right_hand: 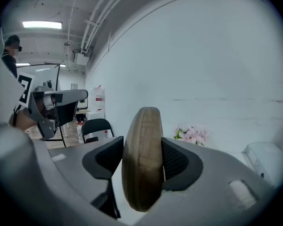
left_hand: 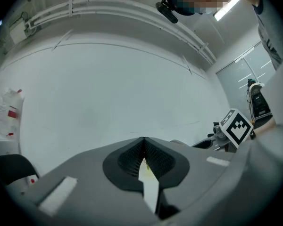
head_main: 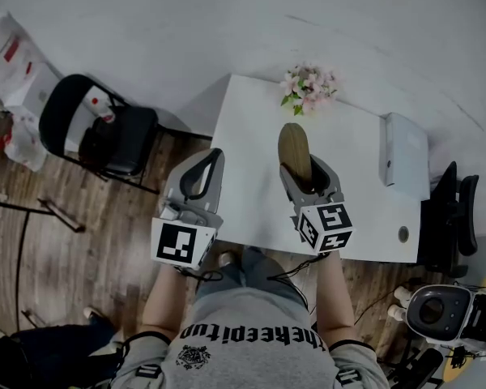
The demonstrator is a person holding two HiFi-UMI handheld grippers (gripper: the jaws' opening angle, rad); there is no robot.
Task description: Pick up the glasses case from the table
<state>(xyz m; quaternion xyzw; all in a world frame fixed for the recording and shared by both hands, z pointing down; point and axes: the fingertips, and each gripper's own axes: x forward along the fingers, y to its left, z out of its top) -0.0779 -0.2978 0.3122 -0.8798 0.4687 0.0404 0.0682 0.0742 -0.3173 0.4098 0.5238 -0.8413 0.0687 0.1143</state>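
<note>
The glasses case is a brown, wood-look oval, held up above the white table. My right gripper is shut on the glasses case, which stands on edge between its two dark pads and sticks out past them. My left gripper hangs over the table's left edge, shut with nothing in it; in the left gripper view its pads meet and point at a bare white wall.
Pink flowers sit at the table's far edge. A white box lies on the right side of the table. A black chair stands on the wooden floor at the left. Equipment and cables crowd the floor at the right.
</note>
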